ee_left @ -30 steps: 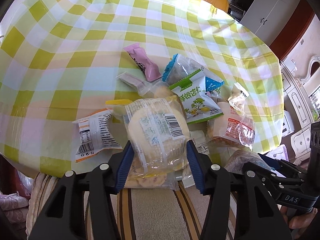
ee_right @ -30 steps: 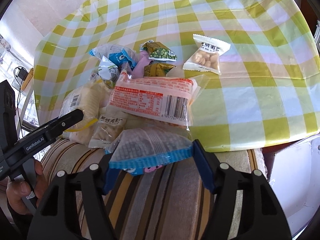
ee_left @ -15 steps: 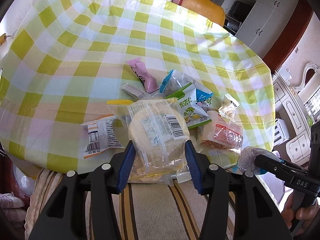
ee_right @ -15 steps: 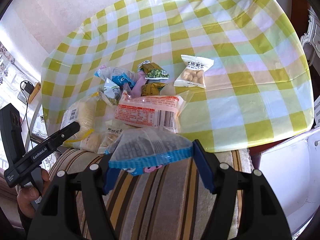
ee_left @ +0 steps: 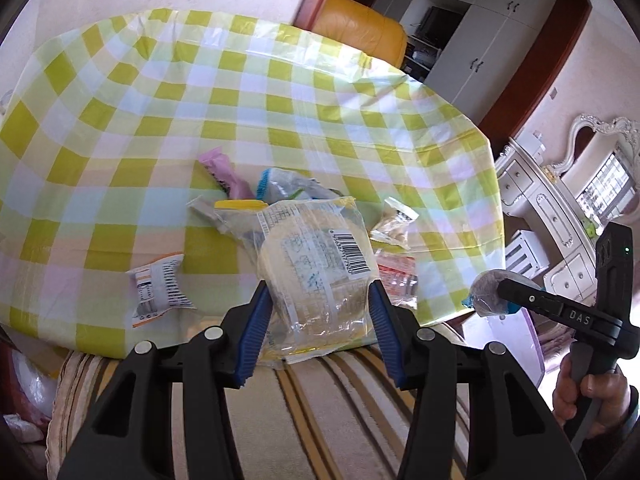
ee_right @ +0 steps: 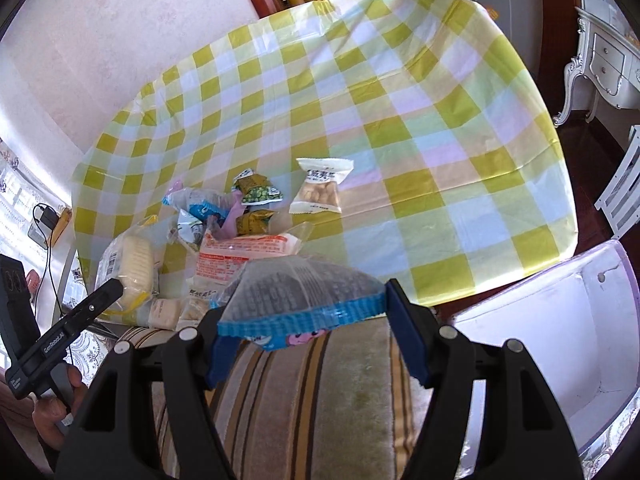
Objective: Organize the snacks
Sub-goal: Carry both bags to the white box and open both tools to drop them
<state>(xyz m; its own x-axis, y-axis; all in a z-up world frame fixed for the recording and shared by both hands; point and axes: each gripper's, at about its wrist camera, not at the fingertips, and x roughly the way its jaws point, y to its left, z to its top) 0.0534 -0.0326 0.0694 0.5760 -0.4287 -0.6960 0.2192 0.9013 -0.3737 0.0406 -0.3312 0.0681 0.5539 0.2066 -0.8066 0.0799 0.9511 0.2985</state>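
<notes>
above the near edge of the checked worktop [ee_left: 280,92], the left gripper [ee_left: 320,312] fingers clamp a clear cake packet [ee_left: 316,264], lifted over the snack pile [ee_right: 240,220]; the right gripper [ee_right: 308,328] fingers clamp a blue-edged clear packet [ee_right: 300,292] beside a white box [ee_right: 560,320].

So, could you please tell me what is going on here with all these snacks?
A person is sorting snacks with tongs in each hand. The left tongs grip a clear pack of pale biscuits, and the right tongs grip a blue-edged packet, both above the table edge. More packets lie on the checked tablecloth, and a white box sits open beside it.
</notes>
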